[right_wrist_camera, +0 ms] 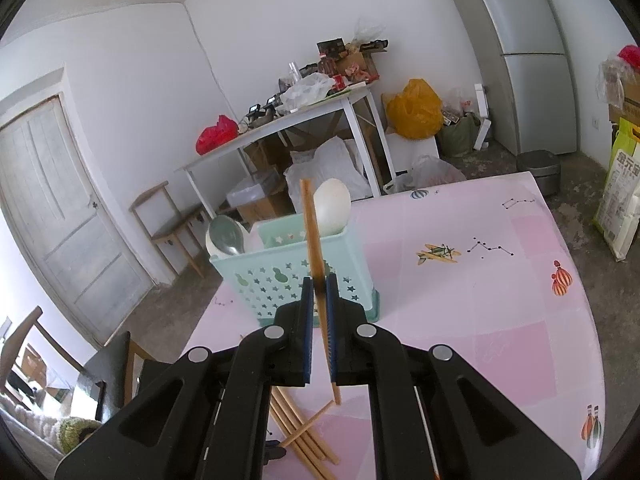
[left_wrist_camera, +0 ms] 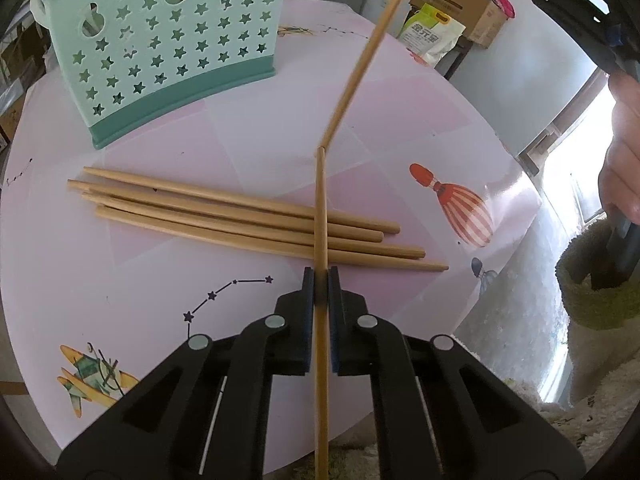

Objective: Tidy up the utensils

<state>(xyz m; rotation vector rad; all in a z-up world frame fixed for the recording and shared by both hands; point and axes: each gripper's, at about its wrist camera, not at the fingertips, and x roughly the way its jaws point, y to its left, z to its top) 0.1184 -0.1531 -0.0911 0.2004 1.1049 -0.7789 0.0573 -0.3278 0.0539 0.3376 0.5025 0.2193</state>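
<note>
My left gripper (left_wrist_camera: 320,276) is shut on a single wooden chopstick (left_wrist_camera: 320,200) that lies across a pile of several chopsticks (left_wrist_camera: 224,216) on the pink table (left_wrist_camera: 160,320). Its far tip meets the lower tip of a second chopstick (left_wrist_camera: 360,68) that slants up out of the view. In the right wrist view, my right gripper (right_wrist_camera: 318,284) is shut on that chopstick (right_wrist_camera: 312,236), held nearly upright in front of the mint green star-holed holder (right_wrist_camera: 296,276). The holder (left_wrist_camera: 160,40) has a white spoon (right_wrist_camera: 332,208) and a grey spoon (right_wrist_camera: 226,234) in it. The chopstick pile (right_wrist_camera: 304,444) lies below the right gripper.
A person's hand (left_wrist_camera: 624,152) and fuzzy green sleeve (left_wrist_camera: 592,300) are at the right edge. Beyond the table stand a fridge (right_wrist_camera: 520,60), a cluttered white side table (right_wrist_camera: 320,108), a wooden chair (right_wrist_camera: 168,220), a rice bag (left_wrist_camera: 432,36) and boxes.
</note>
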